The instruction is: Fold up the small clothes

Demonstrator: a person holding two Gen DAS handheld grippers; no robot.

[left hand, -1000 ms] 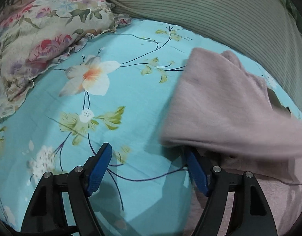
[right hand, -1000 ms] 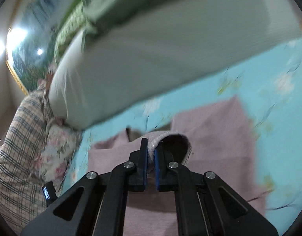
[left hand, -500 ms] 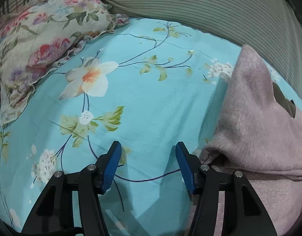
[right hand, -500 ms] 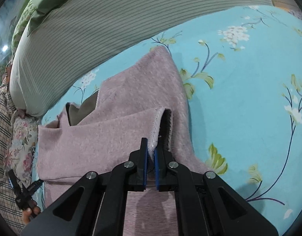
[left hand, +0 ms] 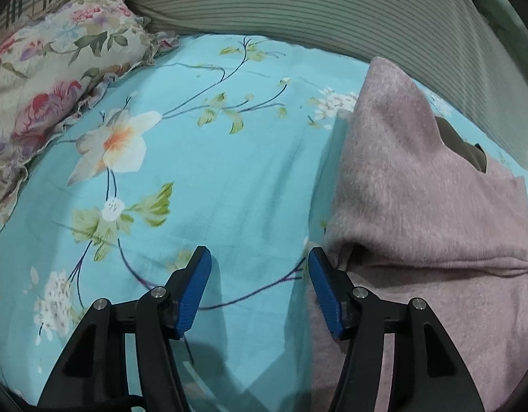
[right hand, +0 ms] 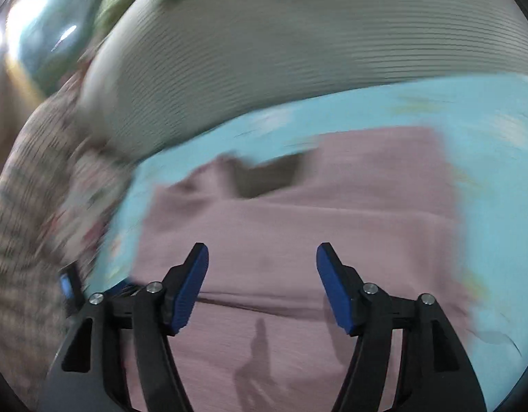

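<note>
The pink sweater (right hand: 298,240) is lying half-folded. Both the left gripper (left hand: 257,288) and right gripper (right hand: 260,281) are being held wide, empty. Next, probably a fresh edge needs grabbing.

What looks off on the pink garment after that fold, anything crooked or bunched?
The pink garment has one loose spot: its folded-over flap gapes open at the near left corner, beside the open left gripper, instead of lying flat. The right wrist view is too blurred to judge edges.
</note>
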